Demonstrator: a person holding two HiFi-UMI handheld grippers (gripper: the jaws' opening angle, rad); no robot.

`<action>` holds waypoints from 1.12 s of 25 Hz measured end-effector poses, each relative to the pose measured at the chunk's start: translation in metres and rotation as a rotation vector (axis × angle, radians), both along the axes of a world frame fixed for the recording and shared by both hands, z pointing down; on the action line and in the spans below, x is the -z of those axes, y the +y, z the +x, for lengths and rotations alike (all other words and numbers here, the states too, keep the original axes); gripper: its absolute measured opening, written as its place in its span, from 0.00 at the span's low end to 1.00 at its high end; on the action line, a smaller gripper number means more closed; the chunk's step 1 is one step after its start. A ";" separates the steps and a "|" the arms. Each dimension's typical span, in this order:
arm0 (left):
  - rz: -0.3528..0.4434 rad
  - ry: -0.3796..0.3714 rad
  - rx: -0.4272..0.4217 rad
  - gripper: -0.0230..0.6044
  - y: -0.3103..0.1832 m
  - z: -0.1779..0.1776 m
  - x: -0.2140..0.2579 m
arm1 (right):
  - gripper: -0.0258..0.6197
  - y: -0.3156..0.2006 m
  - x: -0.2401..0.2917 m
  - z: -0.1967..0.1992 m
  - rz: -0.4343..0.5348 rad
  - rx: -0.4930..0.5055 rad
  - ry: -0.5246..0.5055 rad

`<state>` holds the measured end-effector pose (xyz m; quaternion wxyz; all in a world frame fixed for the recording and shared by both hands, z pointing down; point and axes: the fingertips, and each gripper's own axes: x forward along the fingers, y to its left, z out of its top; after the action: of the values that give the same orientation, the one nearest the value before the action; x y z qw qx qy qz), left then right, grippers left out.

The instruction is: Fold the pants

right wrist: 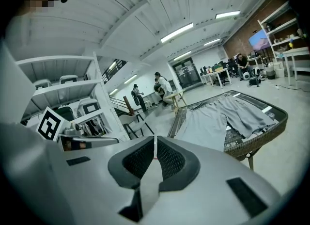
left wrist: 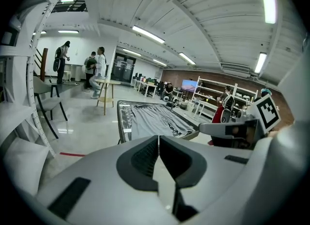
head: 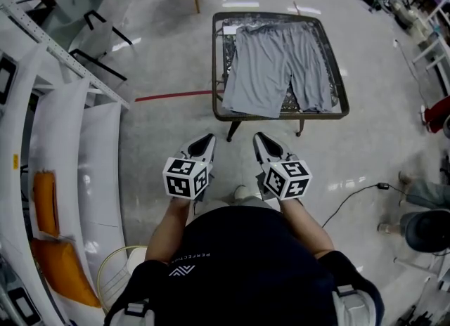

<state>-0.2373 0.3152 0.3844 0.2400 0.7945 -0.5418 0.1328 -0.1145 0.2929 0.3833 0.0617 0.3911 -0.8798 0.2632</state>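
The left gripper (head: 204,142), a white two-jaw tool with a square-marker cube at its rear, sits at 7 o'clock in the head view. Its dark ribbed jaws are pressed together with nothing between them. Near it, at 5 o'clock, the right gripper (head: 261,140) is the same: jaws closed and empty. Both point toward 12 o'clock at the square, dark, wicker-rimmed table (head: 215,64) and hang over the floor, apart from the table.

On that table, at 12 to 1 o'clock from the person, lie the grey fabric short pants (head: 278,64), spread flat and unfolded. Their long axis runs from 12 to 6 o'clock. The waistband is at the far edge and both leg openings point back toward the person, with the left-hand leg reaching the near rim.

Folding does not appear to have begun, so the step in hand is the approach. The next move likely calls for closing in on the table, opening both jaws and pinching one outer side of the garment at waistband and hem, ready to carry it across onto the other leg.
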 end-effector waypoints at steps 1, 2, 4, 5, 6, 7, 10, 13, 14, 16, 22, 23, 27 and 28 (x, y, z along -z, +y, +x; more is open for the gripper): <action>-0.003 -0.003 0.000 0.06 -0.005 0.003 -0.001 | 0.10 -0.005 -0.001 0.003 -0.001 0.002 -0.003; -0.004 -0.006 -0.004 0.06 -0.010 0.007 -0.001 | 0.10 -0.009 -0.001 0.005 -0.003 0.000 -0.007; -0.002 -0.010 -0.017 0.06 -0.018 0.017 -0.002 | 0.10 -0.019 -0.001 0.011 -0.005 -0.006 -0.016; -0.001 -0.010 -0.026 0.06 -0.021 0.022 -0.003 | 0.10 -0.023 -0.002 0.015 -0.006 -0.010 -0.019; -0.002 -0.010 -0.033 0.06 -0.023 0.026 -0.005 | 0.10 -0.026 -0.002 0.018 -0.008 -0.014 -0.022; -0.006 -0.011 -0.037 0.06 -0.024 0.029 -0.007 | 0.10 -0.028 -0.003 0.020 -0.011 -0.017 -0.024; -0.022 -0.015 -0.036 0.06 -0.029 0.035 -0.013 | 0.10 -0.033 -0.007 0.028 -0.021 -0.033 -0.031; -0.033 -0.017 -0.035 0.06 -0.036 0.037 -0.019 | 0.10 -0.037 -0.011 0.032 -0.035 -0.048 -0.037; -0.039 -0.019 -0.035 0.06 -0.038 0.038 -0.021 | 0.10 -0.037 -0.012 0.032 -0.037 -0.049 -0.036; -0.048 -0.019 -0.040 0.06 -0.043 0.041 -0.024 | 0.10 -0.039 -0.013 0.032 -0.041 -0.050 -0.033; -0.069 -0.025 -0.063 0.06 -0.064 0.050 -0.036 | 0.10 -0.058 -0.017 0.033 -0.048 -0.062 -0.027; -0.077 -0.022 -0.063 0.06 -0.067 0.049 -0.038 | 0.10 -0.062 -0.017 0.032 -0.047 -0.063 -0.024; -0.098 -0.009 -0.079 0.06 -0.081 0.053 -0.044 | 0.10 -0.077 -0.021 0.032 -0.067 -0.073 -0.015; -0.104 -0.008 -0.081 0.06 -0.085 0.053 -0.047 | 0.10 -0.080 -0.023 0.032 -0.073 -0.072 -0.015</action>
<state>-0.1844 0.2305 0.4310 0.2730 0.8016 -0.5027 0.1736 -0.0827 0.2126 0.4061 0.0596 0.4178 -0.8555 0.3000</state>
